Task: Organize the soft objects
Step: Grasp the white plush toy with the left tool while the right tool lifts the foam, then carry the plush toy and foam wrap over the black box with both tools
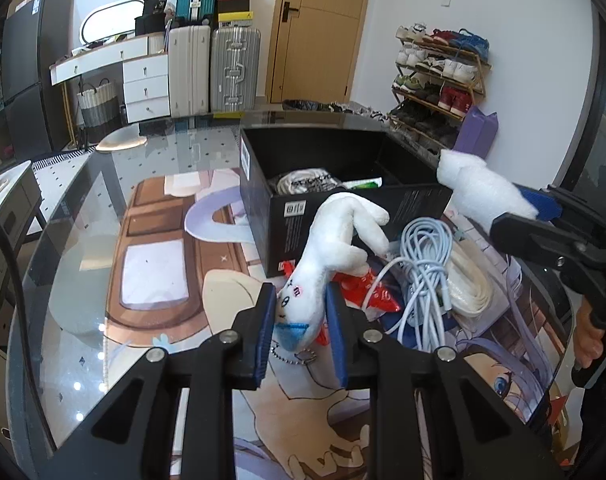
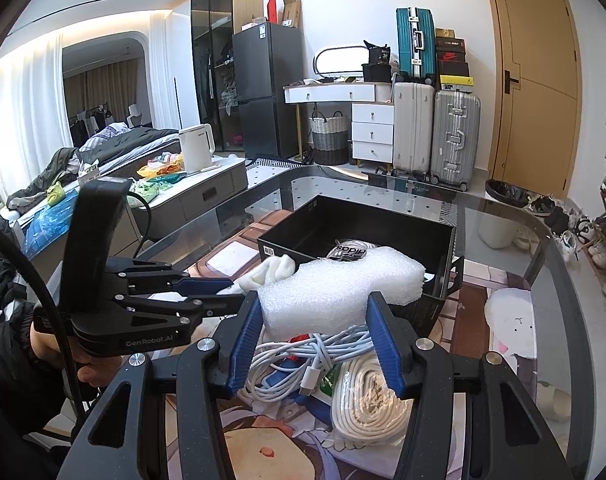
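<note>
My left gripper (image 1: 301, 312) is shut on a white plush toy (image 1: 335, 240) with a blue beak and a ball chain, held just above the table in front of the black box (image 1: 327, 220). In the right wrist view the left gripper (image 2: 223, 290) shows at left, with the plush (image 2: 273, 270) poking past it. My right gripper (image 2: 315, 320) is shut on a white foam block (image 2: 339, 288), held above the cables near the box's (image 2: 383, 224) front wall. In the left wrist view the foam (image 1: 479, 188) and right gripper (image 1: 519, 216) are at right.
A coil of pale blue cable (image 1: 423, 272), a red packet (image 1: 367, 292) and a bagged white rope coil (image 2: 367, 396) lie on the printed mat (image 1: 163, 272) on the glass table. The box holds a bagged white item (image 2: 349, 250). Suitcases (image 2: 435, 128) stand behind.
</note>
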The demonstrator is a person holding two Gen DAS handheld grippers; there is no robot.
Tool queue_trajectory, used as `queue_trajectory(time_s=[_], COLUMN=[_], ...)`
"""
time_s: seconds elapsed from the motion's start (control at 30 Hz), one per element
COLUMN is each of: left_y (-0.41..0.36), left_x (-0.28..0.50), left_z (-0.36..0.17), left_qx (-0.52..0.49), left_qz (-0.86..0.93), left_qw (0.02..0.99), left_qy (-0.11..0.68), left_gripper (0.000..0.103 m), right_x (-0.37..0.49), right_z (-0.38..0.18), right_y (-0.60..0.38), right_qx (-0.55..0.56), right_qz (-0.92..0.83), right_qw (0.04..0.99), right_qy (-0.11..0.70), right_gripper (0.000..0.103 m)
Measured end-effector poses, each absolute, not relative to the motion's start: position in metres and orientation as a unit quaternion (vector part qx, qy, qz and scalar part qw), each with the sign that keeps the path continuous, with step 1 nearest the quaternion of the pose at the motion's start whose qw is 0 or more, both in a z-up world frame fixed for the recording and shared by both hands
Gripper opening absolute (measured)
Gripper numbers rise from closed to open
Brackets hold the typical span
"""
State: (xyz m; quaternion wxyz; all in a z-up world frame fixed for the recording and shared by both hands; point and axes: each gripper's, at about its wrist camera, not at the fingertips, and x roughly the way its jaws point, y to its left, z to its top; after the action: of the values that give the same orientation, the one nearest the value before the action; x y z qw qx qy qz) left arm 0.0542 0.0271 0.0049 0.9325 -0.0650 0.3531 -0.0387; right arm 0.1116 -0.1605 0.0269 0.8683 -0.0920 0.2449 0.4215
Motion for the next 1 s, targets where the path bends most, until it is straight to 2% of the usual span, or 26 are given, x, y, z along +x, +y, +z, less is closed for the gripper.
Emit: queue_trajectory(time_s=[1.0], left_y=[0.025], left_x=[0.061], left_z=[0.051], left_qx=[-0.069], left_qz=[-0.019], left_qw=[0.954], left_qy=[0.292], left_gripper=[0.022], right_x=[0.126], right_z=[0.034], right_y=[-0.162], right_qx=[-0.075], right_qz=[0.423], right_qw=[0.876], right_qy=[0.22], right_gripper=[0.053])
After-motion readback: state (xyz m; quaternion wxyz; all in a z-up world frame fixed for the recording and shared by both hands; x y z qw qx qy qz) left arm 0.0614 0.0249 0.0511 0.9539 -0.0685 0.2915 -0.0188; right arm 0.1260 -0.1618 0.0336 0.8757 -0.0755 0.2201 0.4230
